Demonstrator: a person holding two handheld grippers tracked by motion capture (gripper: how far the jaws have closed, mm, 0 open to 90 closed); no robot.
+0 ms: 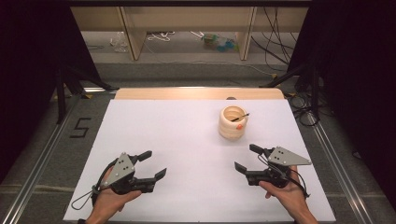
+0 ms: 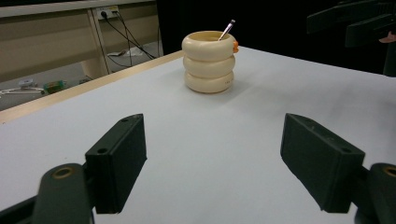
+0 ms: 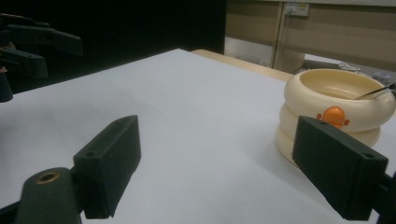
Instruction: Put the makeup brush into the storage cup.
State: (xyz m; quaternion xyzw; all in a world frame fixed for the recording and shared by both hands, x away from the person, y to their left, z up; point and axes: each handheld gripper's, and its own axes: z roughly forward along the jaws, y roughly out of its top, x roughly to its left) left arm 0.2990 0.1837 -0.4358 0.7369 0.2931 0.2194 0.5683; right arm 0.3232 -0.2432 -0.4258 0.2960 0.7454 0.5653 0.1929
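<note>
Nearest the camera, at the left of the high view, the left gripper (image 1: 152, 164) rests low over the white table (image 1: 187, 140) with its jaws spread wide and nothing between them. To its right, well apart, the right gripper (image 1: 246, 158) sits the same way, jaws apart and empty, aimed toward the far side. Beyond it, near the table's far right, stands the cream holder (image 1: 232, 122), a ribbed cup of three stacked rings with a small orange mark (image 3: 334, 116) on its upper ring. A thin stick (image 2: 226, 29) leans inside, its tip poking over the rim.

The holder looks like stiff, smooth plastic and probably light, so it may skid or tip if pushed from one side. The grooves between rings offer the surest hold. The stick seems slender and slippery; pinching it just above the rim would likely be best.
</note>
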